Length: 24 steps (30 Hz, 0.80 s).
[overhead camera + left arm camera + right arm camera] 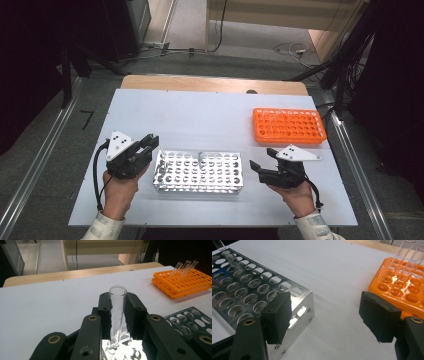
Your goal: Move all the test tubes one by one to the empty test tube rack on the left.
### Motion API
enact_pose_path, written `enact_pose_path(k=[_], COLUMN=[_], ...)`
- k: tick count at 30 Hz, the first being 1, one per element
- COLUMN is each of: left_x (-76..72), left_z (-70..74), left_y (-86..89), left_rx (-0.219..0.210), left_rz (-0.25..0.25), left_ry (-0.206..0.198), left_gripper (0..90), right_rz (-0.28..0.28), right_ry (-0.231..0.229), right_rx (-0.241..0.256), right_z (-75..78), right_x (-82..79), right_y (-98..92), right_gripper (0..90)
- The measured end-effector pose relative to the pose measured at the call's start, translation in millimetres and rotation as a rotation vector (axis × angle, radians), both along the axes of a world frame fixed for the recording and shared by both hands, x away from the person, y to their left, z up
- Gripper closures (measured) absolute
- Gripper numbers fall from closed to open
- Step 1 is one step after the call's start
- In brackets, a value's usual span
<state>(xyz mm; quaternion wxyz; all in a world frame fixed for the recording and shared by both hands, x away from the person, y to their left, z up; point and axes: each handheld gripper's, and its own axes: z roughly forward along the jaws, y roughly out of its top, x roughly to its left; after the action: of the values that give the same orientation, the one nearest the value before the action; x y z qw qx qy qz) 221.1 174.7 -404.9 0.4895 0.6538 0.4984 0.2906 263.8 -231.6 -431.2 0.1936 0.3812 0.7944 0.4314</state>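
My left gripper [117, 303] is shut on a clear, empty test tube [117, 315] that stands nearly upright, its lower end at the left end of the shiny metal rack [175, 317]. From above, the left gripper [150, 141] sits at the top left corner of the metal rack [197, 188]. My right gripper [325, 315] is open with nothing between its pads, just right of the metal rack [299, 312] and short of the orange rack [374, 287]. In the high view the right gripper [263, 159] hovers between both racks.
The orange rack [288, 141] stands at the back right and holds a few clear tubes [185, 268] at its far end. White tabletop [200, 120] stretches behind the metal rack. Table edges and floor rails run along both sides.
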Motion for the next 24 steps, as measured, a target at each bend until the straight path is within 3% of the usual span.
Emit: enact_pose_path(k=[11,17,24], left_x=[1.7,1.4,4.3], left_z=[-13.5,-26.1,-35.5], left_y=[-6.2,-10.2,-14.3], left_rx=[0.036,0.082,0.107], left_rz=[0.001,-0.006,-0.015], left_ry=[0.012,0.045,0.091], left_gripper=[75.2,75.0,74.5], right_rz=[-0.008,-0.008,-0.008], right_ry=[0.003,0.003,0.005], right_rx=[0.001,-0.003,-0.008], right_z=[-0.3,-1.3,-2.5], right_x=[0.5,0.8,1.2], right_y=[-2.3,-2.6,-2.6], right_gripper=[25.1,25.1,25.1])
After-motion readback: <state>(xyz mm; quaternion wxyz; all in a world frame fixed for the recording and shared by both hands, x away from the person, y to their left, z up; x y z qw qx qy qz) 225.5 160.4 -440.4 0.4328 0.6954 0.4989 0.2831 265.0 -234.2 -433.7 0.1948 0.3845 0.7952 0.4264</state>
